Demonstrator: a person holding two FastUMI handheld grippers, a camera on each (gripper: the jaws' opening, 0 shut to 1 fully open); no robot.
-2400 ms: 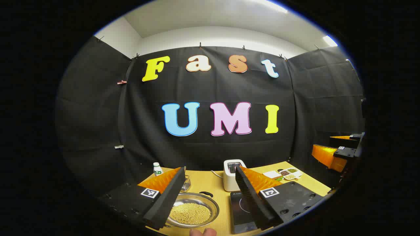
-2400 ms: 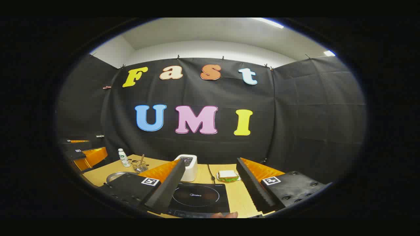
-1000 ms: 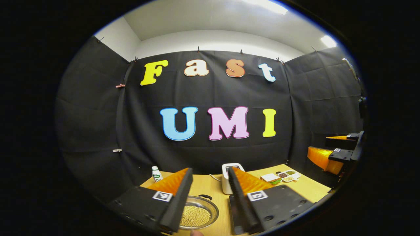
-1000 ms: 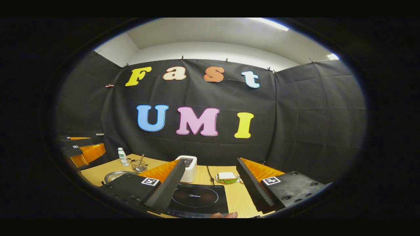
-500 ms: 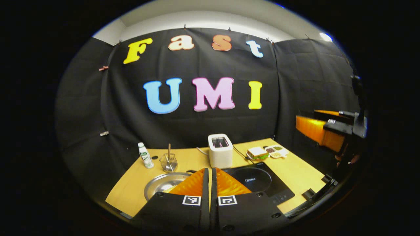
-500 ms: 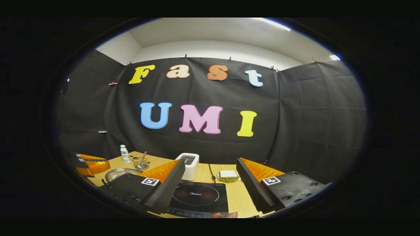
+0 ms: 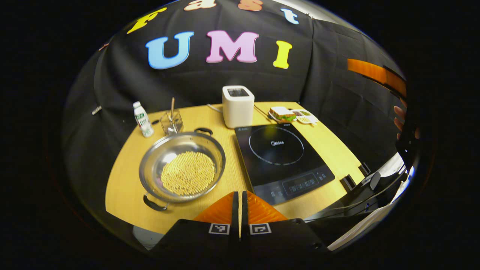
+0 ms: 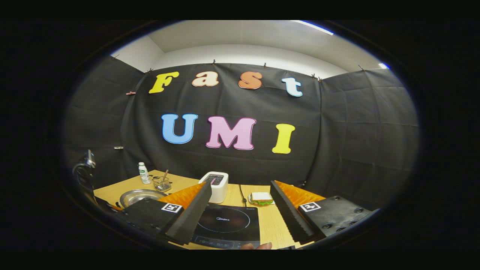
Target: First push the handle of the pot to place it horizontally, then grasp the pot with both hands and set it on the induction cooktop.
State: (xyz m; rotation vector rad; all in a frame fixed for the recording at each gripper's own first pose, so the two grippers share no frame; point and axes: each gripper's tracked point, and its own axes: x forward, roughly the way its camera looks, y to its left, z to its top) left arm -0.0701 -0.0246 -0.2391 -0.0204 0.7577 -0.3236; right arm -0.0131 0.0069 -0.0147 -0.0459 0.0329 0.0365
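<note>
The left gripper (image 7: pixel 240 197) has its fingers together, above the near edge of the table (image 7: pixel 123 176). The right gripper (image 8: pixel 240 210) has fingers apart over the cooktop (image 8: pixel 227 223). The pot (image 7: pixel 182 167) sits left of the cooktop (image 7: pixel 281 155), with a toaster (image 7: pixel 237 101) and the black cloth wall beyond.

The left gripper (image 7: pixel 240 193) has two wedge-shaped jaws whose sloping upper faces are finely ribbed. Each jaw sits on a flat, angular plate bearing a small square black-and-white marker (image 7: pixel 219 228) near its front edge and round screws (image 7: pixel 182 221) at its corners. The right gripper (image 8: pixel 240 183) is built the same way: long jaws with saw-toothed ridges along their inner faces, a square marker on each plate, and recessed screws in the wider plate. In the left gripper view, bare fingers of a hand (image 7: pixel 399 117) show beside the right gripper's body.
</note>
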